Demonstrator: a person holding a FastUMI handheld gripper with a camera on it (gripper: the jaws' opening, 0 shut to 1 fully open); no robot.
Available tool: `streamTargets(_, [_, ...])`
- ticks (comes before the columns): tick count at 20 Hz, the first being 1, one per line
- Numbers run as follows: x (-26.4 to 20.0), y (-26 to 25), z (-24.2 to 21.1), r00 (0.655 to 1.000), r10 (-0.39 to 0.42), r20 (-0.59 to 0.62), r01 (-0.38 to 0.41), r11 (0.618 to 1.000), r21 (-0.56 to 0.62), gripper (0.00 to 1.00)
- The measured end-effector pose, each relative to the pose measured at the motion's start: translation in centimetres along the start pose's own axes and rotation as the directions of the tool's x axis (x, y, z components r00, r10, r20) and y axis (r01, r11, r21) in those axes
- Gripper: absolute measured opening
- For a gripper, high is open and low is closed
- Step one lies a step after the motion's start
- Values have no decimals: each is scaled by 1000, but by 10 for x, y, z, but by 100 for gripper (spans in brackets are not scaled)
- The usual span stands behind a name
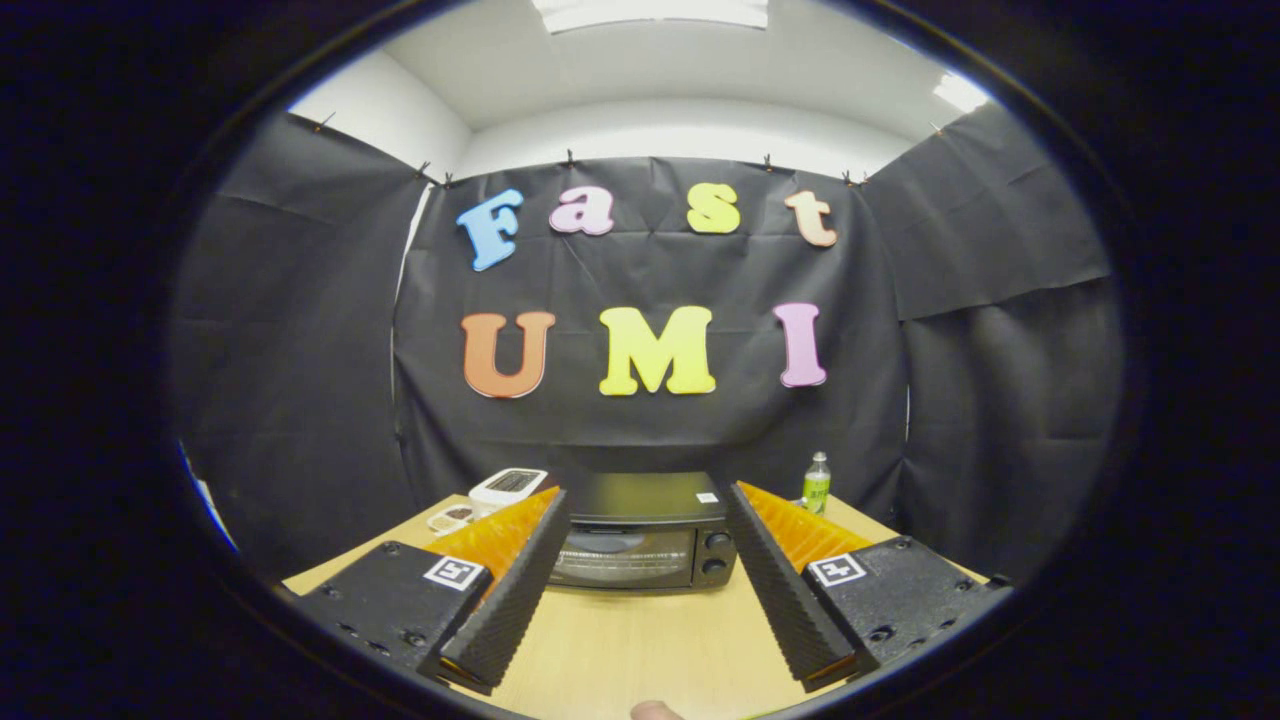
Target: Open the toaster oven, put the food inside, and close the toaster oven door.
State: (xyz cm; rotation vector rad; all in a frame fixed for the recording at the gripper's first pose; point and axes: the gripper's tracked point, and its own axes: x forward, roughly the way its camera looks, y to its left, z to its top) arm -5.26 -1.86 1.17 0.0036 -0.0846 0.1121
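Gripper [645, 505] spread wide, empty; toaster oven [645, 540] dead ahead beyond fingertips, door apparently closed, long axis left-right.

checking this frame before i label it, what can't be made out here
- Food: a small dish left of the toaster oven is partly behind the left finger of the open hand-held gripper; its contents are too small to identify.
- Oven interior: the door is shut, and the glass shows only a dim reflection.
- White device beside the oven: too small to tell what it is.
- Bottle: label unreadable.
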Motion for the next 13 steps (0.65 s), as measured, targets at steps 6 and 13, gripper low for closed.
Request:
streamTargets(6, [-10,-6,14,999,-13,39,13,1000,-13,100])
streamTargets(13, [-6,-13,12,998,-25,64,23,999,28,100])
